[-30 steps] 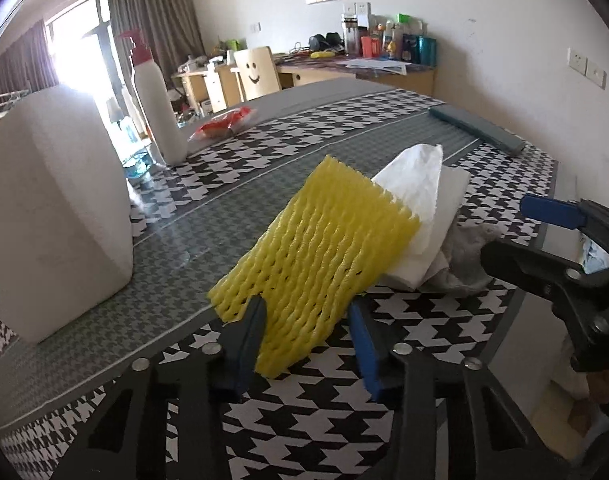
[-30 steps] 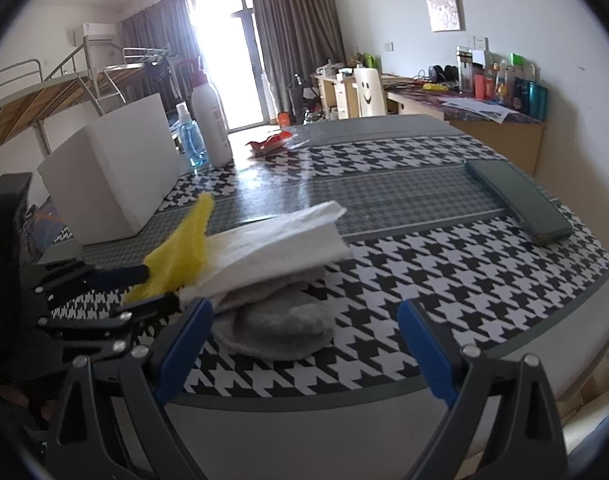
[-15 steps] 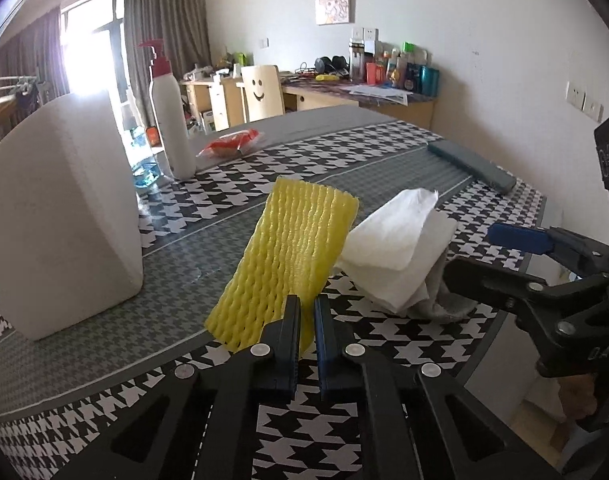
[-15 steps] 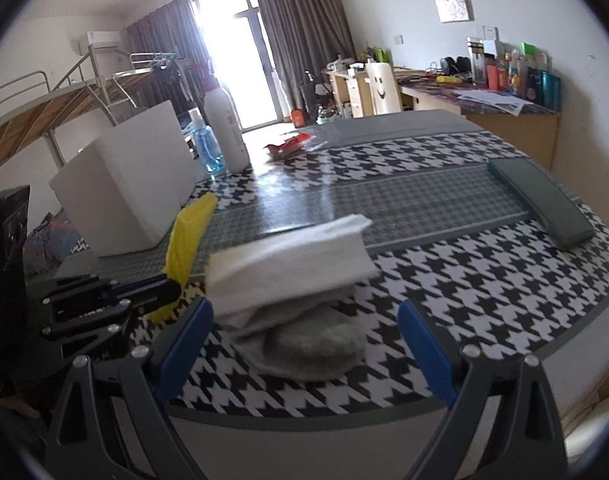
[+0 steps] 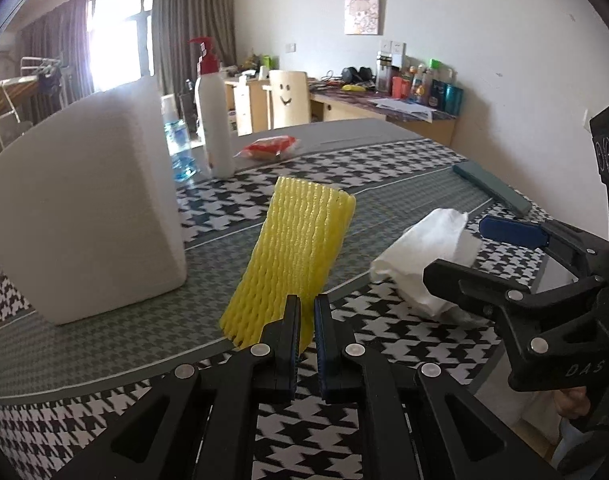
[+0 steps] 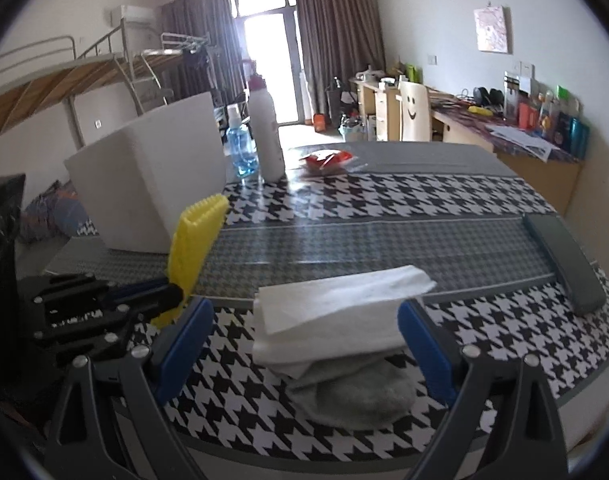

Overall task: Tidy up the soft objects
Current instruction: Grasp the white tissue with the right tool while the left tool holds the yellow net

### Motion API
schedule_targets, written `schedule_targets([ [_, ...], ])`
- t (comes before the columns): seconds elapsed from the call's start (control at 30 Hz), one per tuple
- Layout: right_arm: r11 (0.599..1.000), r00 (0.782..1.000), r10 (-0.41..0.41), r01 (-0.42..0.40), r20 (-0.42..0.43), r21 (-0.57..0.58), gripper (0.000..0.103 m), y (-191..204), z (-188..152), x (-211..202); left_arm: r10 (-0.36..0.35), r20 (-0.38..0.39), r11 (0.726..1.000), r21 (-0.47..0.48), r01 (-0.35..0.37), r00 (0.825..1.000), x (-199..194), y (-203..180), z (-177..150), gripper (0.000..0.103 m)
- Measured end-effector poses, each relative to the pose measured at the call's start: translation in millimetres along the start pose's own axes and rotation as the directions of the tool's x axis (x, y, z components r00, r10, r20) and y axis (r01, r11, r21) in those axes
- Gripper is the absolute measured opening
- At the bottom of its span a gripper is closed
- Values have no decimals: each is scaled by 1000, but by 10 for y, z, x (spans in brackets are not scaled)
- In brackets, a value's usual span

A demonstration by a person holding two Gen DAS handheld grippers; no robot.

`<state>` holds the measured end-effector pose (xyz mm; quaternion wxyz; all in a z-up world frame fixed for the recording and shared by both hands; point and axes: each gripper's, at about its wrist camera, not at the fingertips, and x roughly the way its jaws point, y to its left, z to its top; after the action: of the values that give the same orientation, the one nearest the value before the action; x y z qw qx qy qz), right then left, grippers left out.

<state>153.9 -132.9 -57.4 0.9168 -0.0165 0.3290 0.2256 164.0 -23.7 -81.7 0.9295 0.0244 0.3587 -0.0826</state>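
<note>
My left gripper is shut on the lower edge of a yellow foam net sleeve and holds it tilted above the table; the sleeve also shows in the right wrist view. A folded white cloth lies on a grey cloth near the table's front edge; the white cloth also shows in the left wrist view. My right gripper is open, its jaws on either side of this pile, empty.
A large white foam block stands on the left. A white pump bottle, a blue bottle and a red packet sit at the back. A dark grey flat case lies at the right. The table has a houndstooth cover.
My left gripper closed on the yellow sleeve and lifted it off the white cloth, to the left. My right gripper moved closer around the cloth pile.
</note>
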Motion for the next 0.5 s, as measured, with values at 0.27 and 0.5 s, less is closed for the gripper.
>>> schedule_targets([
  [0.27, 996, 998, -38, 34, -52, -86, 91, 145, -46, 176, -10, -2, 999, -42, 10, 1000, -60, 116, -34, 8],
  [0.5, 992, 985, -106, 95, -135, -88, 69, 91, -67, 333, -15, 0, 998, -57, 15, 1000, -108, 169, -32, 8],
])
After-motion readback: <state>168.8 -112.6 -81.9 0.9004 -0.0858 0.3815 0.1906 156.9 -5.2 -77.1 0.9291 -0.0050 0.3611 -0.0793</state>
